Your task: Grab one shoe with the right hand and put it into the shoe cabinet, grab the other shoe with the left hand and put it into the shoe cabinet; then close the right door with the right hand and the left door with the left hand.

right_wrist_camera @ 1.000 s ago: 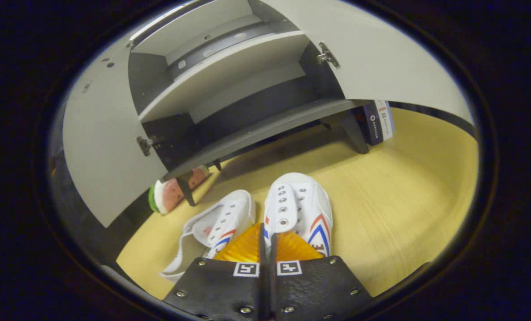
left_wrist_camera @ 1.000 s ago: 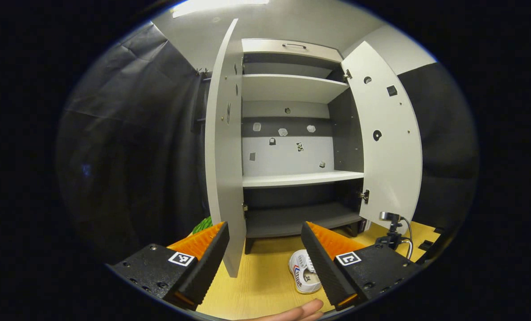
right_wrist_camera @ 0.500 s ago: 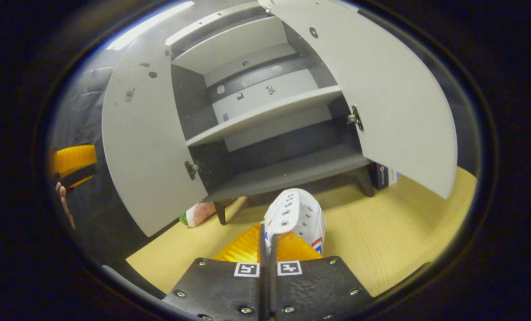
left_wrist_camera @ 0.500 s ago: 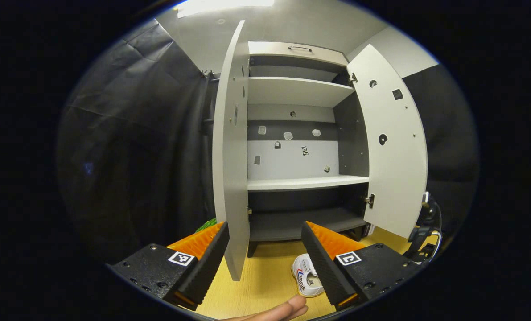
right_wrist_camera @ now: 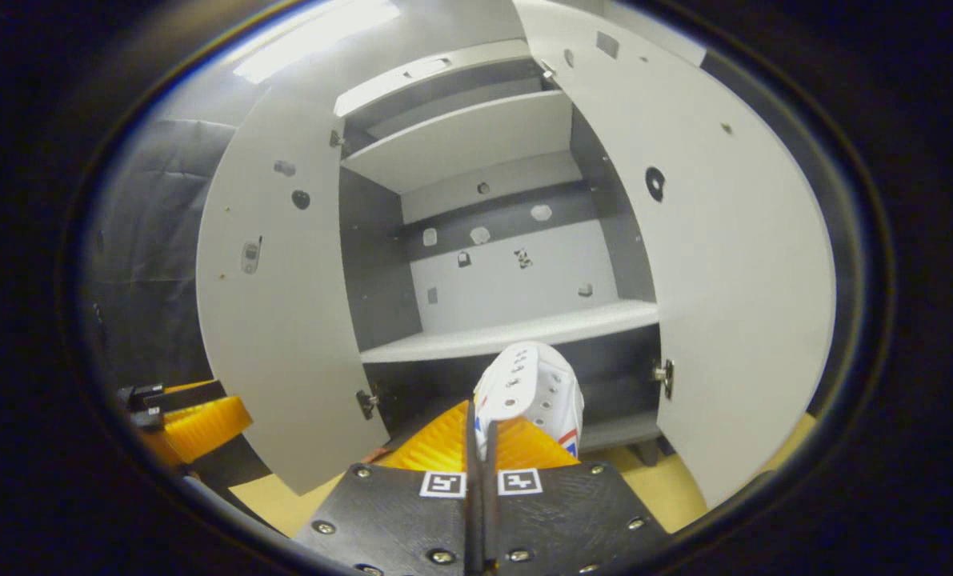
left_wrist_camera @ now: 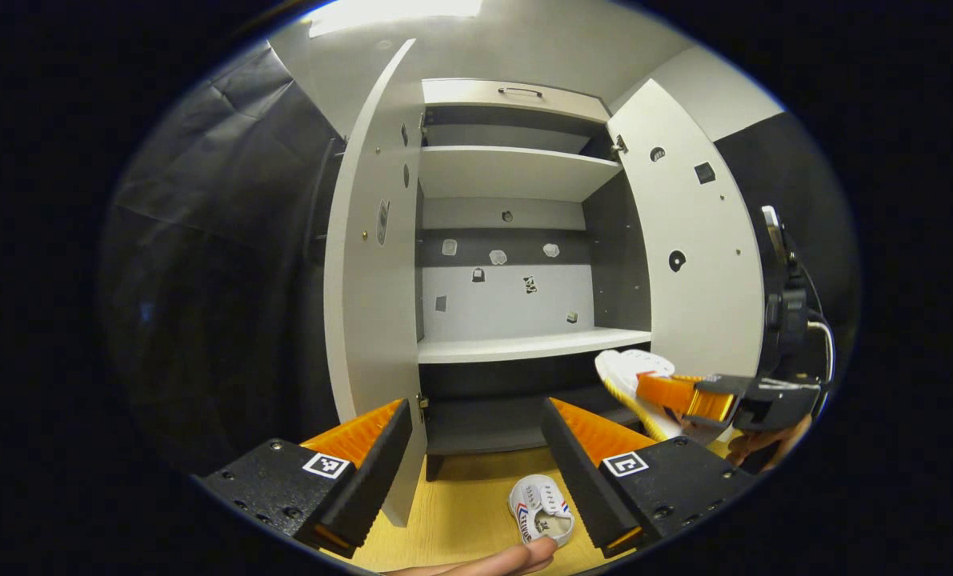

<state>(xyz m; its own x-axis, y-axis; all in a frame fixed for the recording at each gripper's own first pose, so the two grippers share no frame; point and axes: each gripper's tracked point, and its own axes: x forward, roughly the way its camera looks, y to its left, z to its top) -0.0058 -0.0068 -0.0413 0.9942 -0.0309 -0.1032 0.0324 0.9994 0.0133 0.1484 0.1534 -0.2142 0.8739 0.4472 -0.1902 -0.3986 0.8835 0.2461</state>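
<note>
Right gripper [right_wrist_camera: 480, 436] clamped on first shoe [right_wrist_camera: 530, 386], held just before the open shoe cabinet [right_wrist_camera: 500, 324]. Left gripper [left_wrist_camera: 476, 460] apart, second shoe [left_wrist_camera: 540, 518] on the floor below. Next, likely: ease shoe onto a shelf, release.

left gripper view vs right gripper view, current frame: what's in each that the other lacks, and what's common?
Left gripper view: the second shoe lying on the yellow floor, a person's finger at the bottom edge, and the sole side of the held shoe.
Right gripper view: the held shoe's eyelet side, and the right door's lower hinge.
Both: the cabinet with both doors open, its white shelf, the left gripper open, and the right gripper shut on the held shoe.
</note>
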